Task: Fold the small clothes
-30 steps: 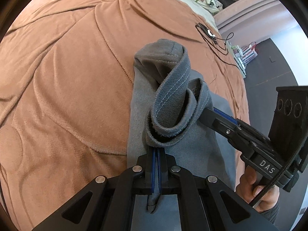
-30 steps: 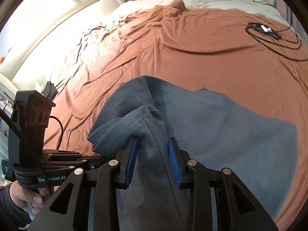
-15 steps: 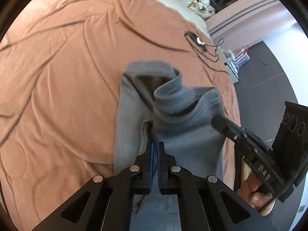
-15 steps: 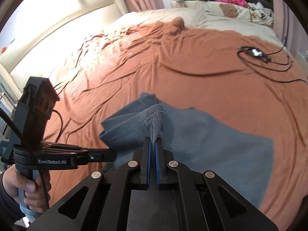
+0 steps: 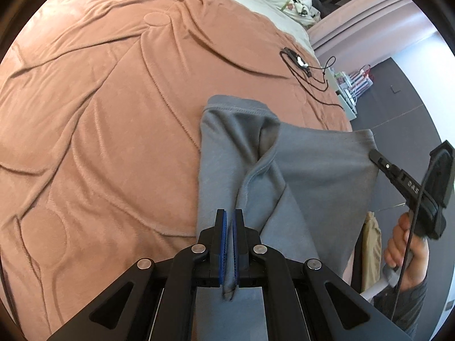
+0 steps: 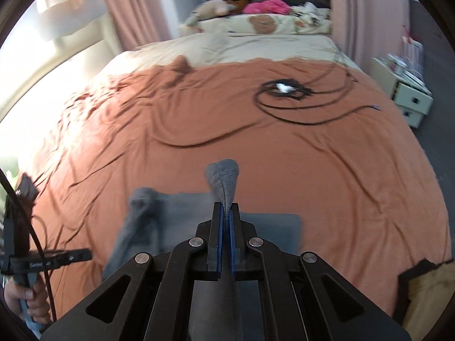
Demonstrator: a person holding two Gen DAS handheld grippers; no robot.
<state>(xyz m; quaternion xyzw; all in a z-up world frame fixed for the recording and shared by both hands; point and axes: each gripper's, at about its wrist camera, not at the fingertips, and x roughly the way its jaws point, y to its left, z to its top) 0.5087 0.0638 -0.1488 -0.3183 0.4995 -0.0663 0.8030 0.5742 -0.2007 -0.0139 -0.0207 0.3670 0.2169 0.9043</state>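
Note:
A small grey garment (image 5: 312,170) hangs stretched above the orange bedspread (image 5: 99,142), with its far hem still lying on the bed. My left gripper (image 5: 229,221) is shut on one near corner, and a fold of cloth runs between its blue pads. My right gripper (image 6: 226,213) is shut on the other near corner, a tuft of grey cloth (image 6: 224,176) sticking up past its tips. In the left wrist view the right gripper (image 5: 372,153) appears at the cloth's right edge, held by a hand (image 5: 406,244). The right wrist view shows the left gripper (image 6: 85,254) at lower left.
A coiled black cable with a small white device (image 6: 284,88) lies on the bedspread beyond the garment. Pillows and soft toys (image 6: 256,17) sit at the head of the bed. A white drawer unit (image 6: 409,96) stands on the dark floor right of the bed.
My right gripper closed on the garment's corner, then rose and swung away to the right, pulling the bunched cloth out flat between both grippers. My left gripper kept its grip and lifted slightly.

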